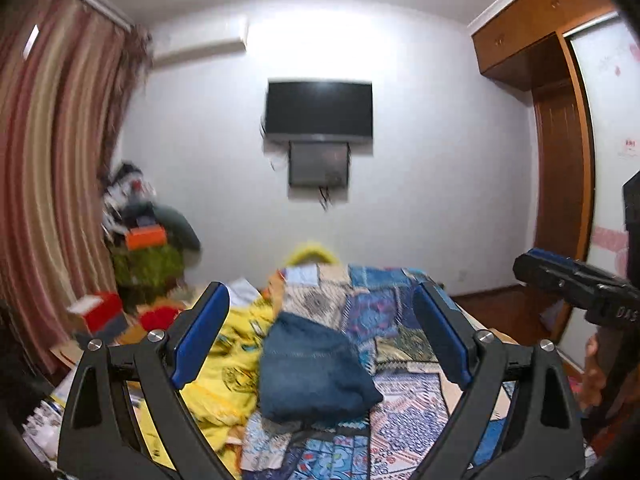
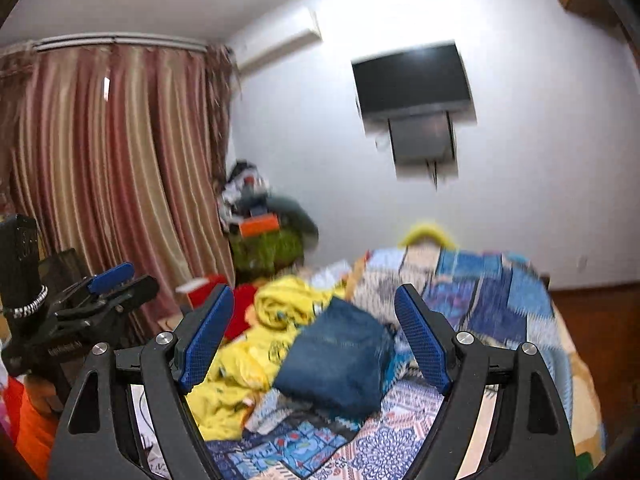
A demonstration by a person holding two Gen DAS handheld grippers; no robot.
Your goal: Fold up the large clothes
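A folded blue denim garment [image 1: 316,372] lies on the patchwork bedspread [image 1: 404,416]; it also shows in the right wrist view [image 2: 340,364]. A crumpled yellow garment [image 1: 228,364] lies just left of it, also in the right wrist view [image 2: 256,356]. My left gripper [image 1: 320,340] is open and empty, held above the bed in front of the denim. My right gripper [image 2: 316,344] is open and empty, likewise above the bed. The right gripper shows at the right edge of the left wrist view [image 1: 576,288], the left gripper at the left of the right wrist view [image 2: 100,300].
A cluttered pile of boxes and clothes [image 1: 148,240] stands by the striped curtain [image 1: 52,184] left of the bed. A TV [image 1: 320,112] hangs on the far wall. A wooden wardrobe [image 1: 560,160] is at right, with wooden floor [image 1: 500,312] beside the bed.
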